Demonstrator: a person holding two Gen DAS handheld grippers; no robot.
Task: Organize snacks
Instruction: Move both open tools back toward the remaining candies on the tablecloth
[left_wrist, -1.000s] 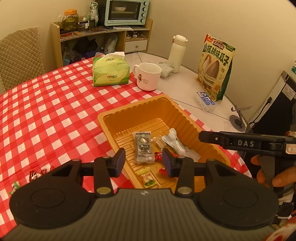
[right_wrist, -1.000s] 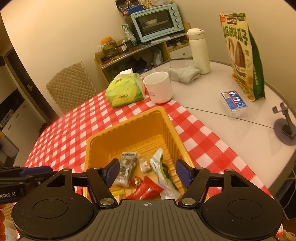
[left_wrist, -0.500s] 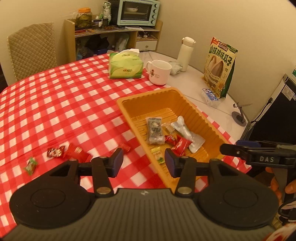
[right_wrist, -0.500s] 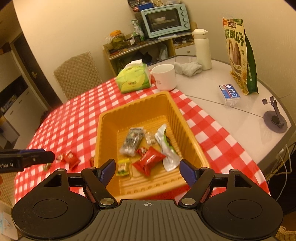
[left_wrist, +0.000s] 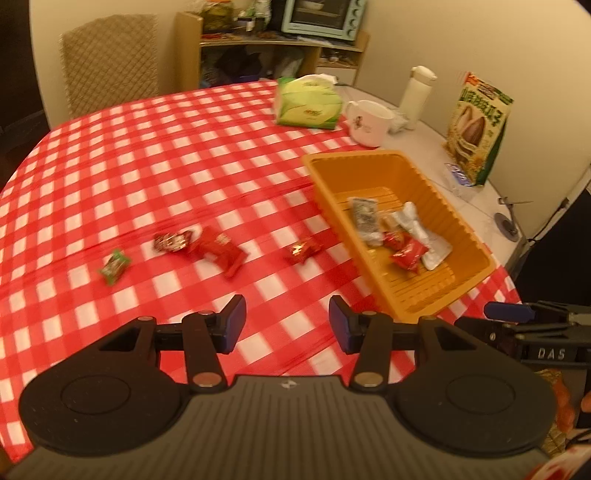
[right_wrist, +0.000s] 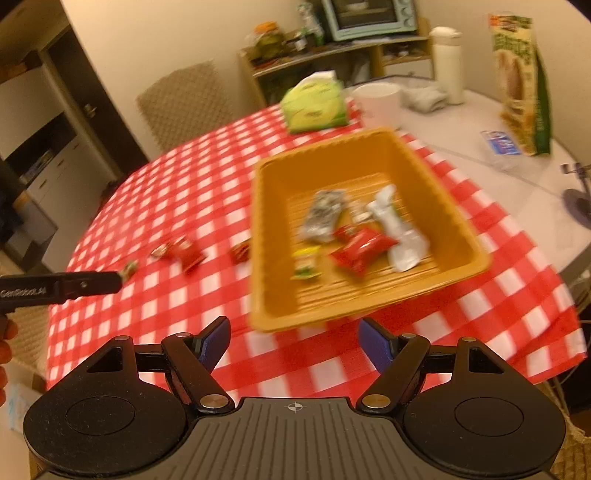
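Left wrist view: four loose snacks on the checked cloth, a green candy (left_wrist: 115, 266), a dark red wrapper (left_wrist: 173, 240) touching a bigger red packet (left_wrist: 221, 251), and a small red sweet (left_wrist: 305, 250) just beside the orange tray (left_wrist: 402, 168). Tray sits near the table's right edge, its near corner close to the cloth's drop, several packets lying inside. Wide bare cloth stretches left and toward the chair (left_wrist: 110, 55). Left gripper (left_wrist: 287, 325) hangs over empty checks, fingers parted narrowly, nothing between. Right gripper (right_wrist: 294, 346), fingers spread wide, empty, before the tray's near wall.
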